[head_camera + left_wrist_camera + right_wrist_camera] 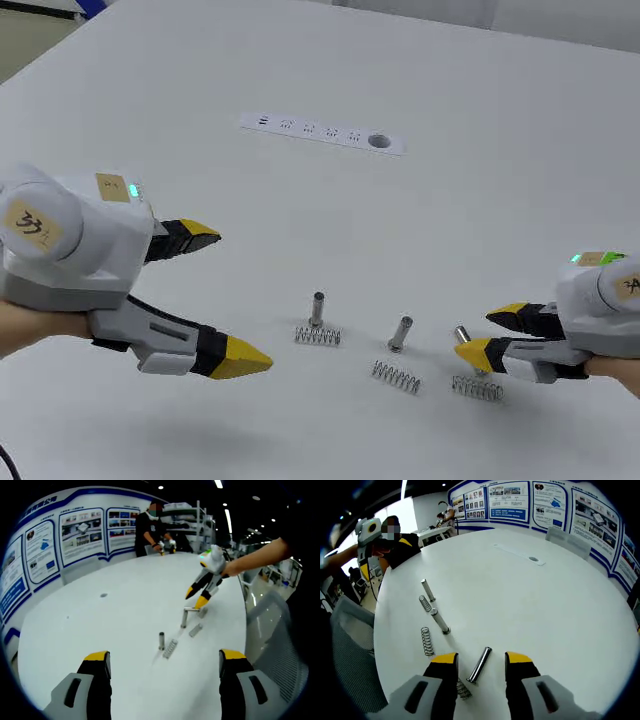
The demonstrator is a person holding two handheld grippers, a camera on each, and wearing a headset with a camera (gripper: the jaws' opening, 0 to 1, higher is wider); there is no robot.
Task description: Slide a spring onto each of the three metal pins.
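Note:
Three short metal pins stand upright in a row on the white table: the left pin (318, 308), middle pin (402, 333) and right pin (463, 340). A loose spring lies in front of each: left spring (318, 336), middle spring (396, 377), right spring (478, 388). My right gripper (490, 332) is open, its jaws either side of the right pin (480, 664), apart from it. My left gripper (228, 295) hovers wide open, left of the left pin (162, 641) and the spring (170, 648) beside it, with nothing between its jaws.
A flush socket strip (322, 133) is set into the table beyond the pins. The table's curved edge and a mesh chair (272, 630) lie close behind the pins' row. A person (152, 527) works at the far side of the table.

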